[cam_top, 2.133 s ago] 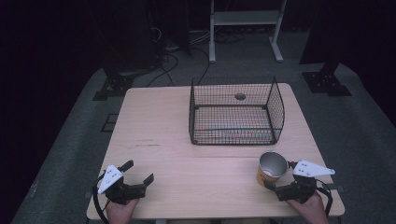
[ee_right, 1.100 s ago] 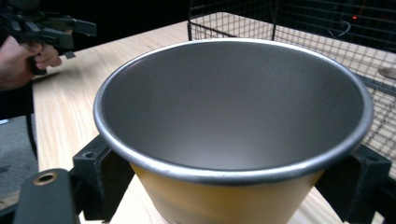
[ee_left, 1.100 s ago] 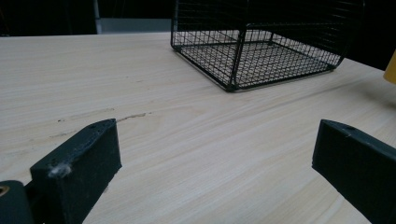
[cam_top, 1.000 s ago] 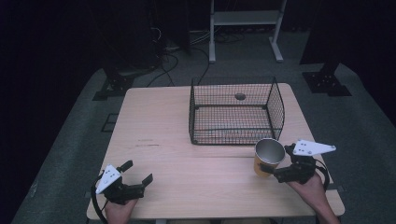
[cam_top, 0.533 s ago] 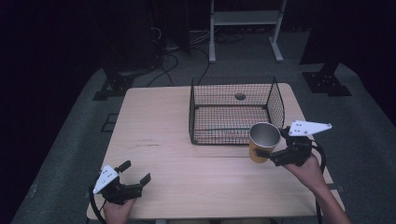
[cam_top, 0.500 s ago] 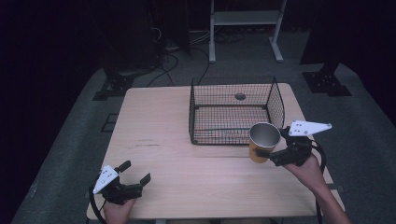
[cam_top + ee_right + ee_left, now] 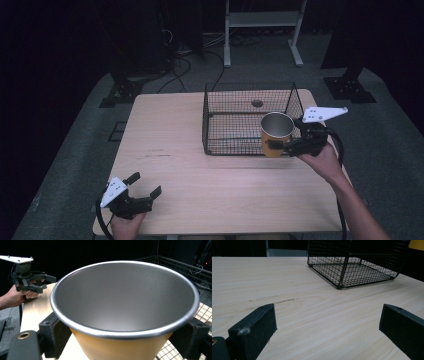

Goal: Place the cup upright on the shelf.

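A yellow cup (image 7: 276, 132) with a bare metal inside hangs upright in the air at the front right corner of a black wire basket (image 7: 205, 120). My right gripper (image 7: 277, 143) is shut on it, one jaw on each side of its yellow wall. The right gripper view looks down into the cup (image 7: 125, 302), held in the right gripper (image 7: 125, 342). My left gripper (image 7: 145, 183) rests at the table's front left corner, open and with nothing between its jaws. From the left gripper (image 7: 327, 330) the basket (image 7: 352, 267) stands ahead to the right.
The light wooden table (image 7: 200, 180) has a small round hole (image 7: 257, 103) under the basket's far side. A white metal stand (image 7: 262, 20), cables and black stand bases lie on the floor beyond the table. The left gripper (image 7: 30, 280) appears far off in the right gripper view.
My right gripper has lifted the yellow cup from the table's front right and carried it forward to the basket's front right corner. The left gripper has stayed put.
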A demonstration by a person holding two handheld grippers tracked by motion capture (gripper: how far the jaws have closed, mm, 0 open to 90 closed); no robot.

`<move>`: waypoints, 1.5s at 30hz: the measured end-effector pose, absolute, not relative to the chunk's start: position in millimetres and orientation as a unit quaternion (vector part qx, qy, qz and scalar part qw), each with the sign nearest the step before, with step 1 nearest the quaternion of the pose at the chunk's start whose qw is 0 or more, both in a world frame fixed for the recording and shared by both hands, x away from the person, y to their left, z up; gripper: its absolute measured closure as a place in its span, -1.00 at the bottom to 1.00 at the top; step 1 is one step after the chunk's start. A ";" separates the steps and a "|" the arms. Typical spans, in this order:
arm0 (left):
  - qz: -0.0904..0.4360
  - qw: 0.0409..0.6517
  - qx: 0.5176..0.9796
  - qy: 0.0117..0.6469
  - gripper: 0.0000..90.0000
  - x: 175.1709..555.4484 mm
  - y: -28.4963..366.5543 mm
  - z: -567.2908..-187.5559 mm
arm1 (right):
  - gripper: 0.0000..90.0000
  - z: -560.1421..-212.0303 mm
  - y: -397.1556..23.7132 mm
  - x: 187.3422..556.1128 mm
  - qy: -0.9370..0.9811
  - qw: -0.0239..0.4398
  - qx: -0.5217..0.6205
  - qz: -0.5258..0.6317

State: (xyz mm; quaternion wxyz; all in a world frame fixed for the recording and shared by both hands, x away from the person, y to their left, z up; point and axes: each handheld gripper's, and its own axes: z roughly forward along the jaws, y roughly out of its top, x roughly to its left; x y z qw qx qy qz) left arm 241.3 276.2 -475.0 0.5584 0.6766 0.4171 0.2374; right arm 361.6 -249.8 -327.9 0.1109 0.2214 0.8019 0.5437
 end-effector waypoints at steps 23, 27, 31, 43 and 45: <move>0.243 0.560 0.674 0.416 -0.99 240.1 278.5 -473.8 | -0.70 -314.6 -221.5 434.8 0.806 0.106 0.234 0.533; 0.243 0.559 0.676 0.415 -0.99 241.0 278.5 -474.1 | -0.71 -315.9 -216.0 445.8 0.809 0.104 0.237 0.528; 0.243 0.558 0.676 0.415 -0.99 241.7 279.1 -474.4 | -0.71 -320.9 -208.8 460.1 0.810 0.106 0.243 0.524; 0.243 0.558 0.677 0.414 -0.99 242.0 280.0 -474.3 | -0.72 -347.1 -197.9 484.8 0.823 0.112 0.255 0.495; 0.244 0.558 0.677 0.413 -0.99 242.0 280.0 -474.2 | -0.72 -355.3 -198.7 491.2 0.826 0.100 0.262 0.489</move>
